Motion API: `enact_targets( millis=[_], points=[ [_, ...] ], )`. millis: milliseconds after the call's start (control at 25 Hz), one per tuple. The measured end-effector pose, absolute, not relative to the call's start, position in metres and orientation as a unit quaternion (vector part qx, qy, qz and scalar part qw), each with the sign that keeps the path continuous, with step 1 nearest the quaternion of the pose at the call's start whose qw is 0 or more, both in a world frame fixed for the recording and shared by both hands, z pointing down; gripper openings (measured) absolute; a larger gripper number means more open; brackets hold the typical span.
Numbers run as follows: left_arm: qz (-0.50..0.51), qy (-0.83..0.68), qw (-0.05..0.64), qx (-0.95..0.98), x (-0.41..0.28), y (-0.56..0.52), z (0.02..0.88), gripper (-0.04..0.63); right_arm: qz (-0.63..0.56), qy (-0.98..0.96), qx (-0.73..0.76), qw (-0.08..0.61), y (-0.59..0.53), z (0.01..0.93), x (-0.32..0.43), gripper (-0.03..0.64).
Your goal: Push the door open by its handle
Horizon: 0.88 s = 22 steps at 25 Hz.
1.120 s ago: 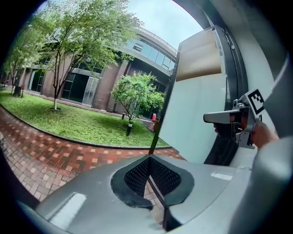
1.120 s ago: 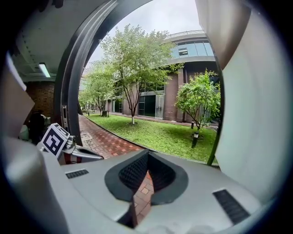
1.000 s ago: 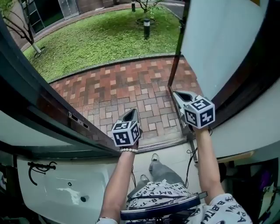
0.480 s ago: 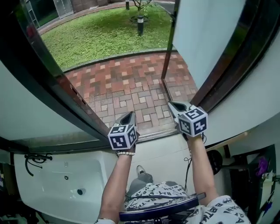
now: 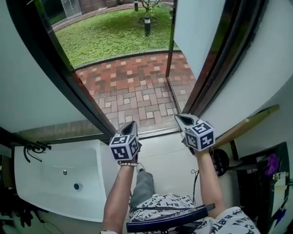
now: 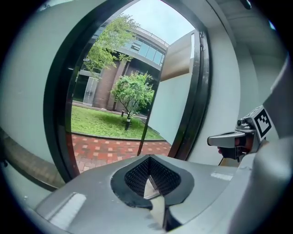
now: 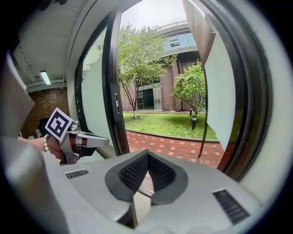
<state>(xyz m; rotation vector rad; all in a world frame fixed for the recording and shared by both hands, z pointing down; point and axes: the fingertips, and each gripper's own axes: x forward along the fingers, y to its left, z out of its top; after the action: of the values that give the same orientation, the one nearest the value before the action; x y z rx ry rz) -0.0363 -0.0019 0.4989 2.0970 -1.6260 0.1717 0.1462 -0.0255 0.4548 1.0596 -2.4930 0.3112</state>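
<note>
As door [image 5: 197, 27] stands open | axis upright | free edge toward lawn [image 5: 114, 34]

door [image 5: 198, 27] top cut off, tree [image 5: 149, 3] cropped

Clear passage over brick paving [image 5: 137, 91], between dark frame [image 5: 66, 77] left and open door [image 5: 197, 27] right.

Bright daylight through the doorway [image 5: 137, 87], strong fisheye bending at edges.
</note>
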Motion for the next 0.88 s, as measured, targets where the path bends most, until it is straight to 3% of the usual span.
enact_targets(
  millis=[440, 880],
  points=[
    [0.064, -0.628, 0.235, 0.739, 0.037, 0.164, 0.499, -0.012, 0.122, -0.911, 0.347, 0.185, 0.134, 0.464, 0.215, 0.0],
    [0.058, -0.624, 0.226, 0.746, 0.069, 0.216, 0.49, -0.012, 0.123, -0.914, 0.342, 0.177, 0.194, 0.462, 0.231, 0.001]
  ],
)
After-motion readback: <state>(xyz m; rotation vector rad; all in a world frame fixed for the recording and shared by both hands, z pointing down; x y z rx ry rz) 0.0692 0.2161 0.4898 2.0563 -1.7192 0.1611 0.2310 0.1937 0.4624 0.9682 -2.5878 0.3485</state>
